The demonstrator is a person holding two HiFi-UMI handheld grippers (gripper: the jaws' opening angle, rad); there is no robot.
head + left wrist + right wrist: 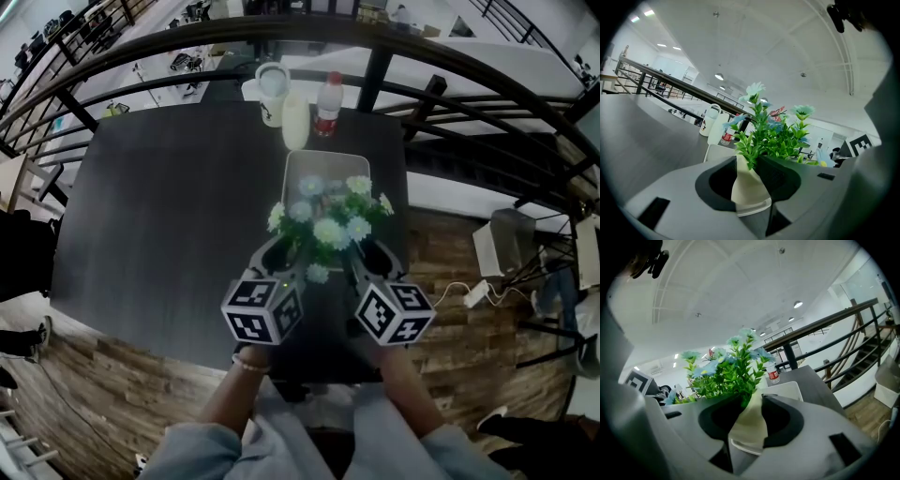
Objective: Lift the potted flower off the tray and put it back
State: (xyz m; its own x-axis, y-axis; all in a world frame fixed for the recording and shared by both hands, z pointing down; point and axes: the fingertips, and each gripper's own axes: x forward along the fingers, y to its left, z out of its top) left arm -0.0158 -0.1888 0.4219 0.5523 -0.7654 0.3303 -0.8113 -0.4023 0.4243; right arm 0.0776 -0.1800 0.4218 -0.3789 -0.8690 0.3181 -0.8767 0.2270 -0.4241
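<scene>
A potted flower (pixel 330 217) with green leaves and pale blue and white blooms sits over the near end of the light grey tray (pixel 305 169) on the dark table. Its cream pot (pixel 747 185) stands between the jaws of my left gripper (pixel 749 168), whose dark pads press its sides. The same pot (pixel 750 425) is clamped likewise in my right gripper (pixel 751 411). In the head view the left gripper (pixel 281 253) and the right gripper (pixel 375 255) flank the plant. The blooms hide the pot there, so I cannot tell whether it rests on the tray.
Beyond the tray stand a white jug (pixel 272 89), a white bottle (pixel 295 120) and a red-labelled bottle (pixel 328 103). A black railing (pixel 375 56) runs behind the table (pixel 169 206). Wooden floor lies past the table's right and near edges.
</scene>
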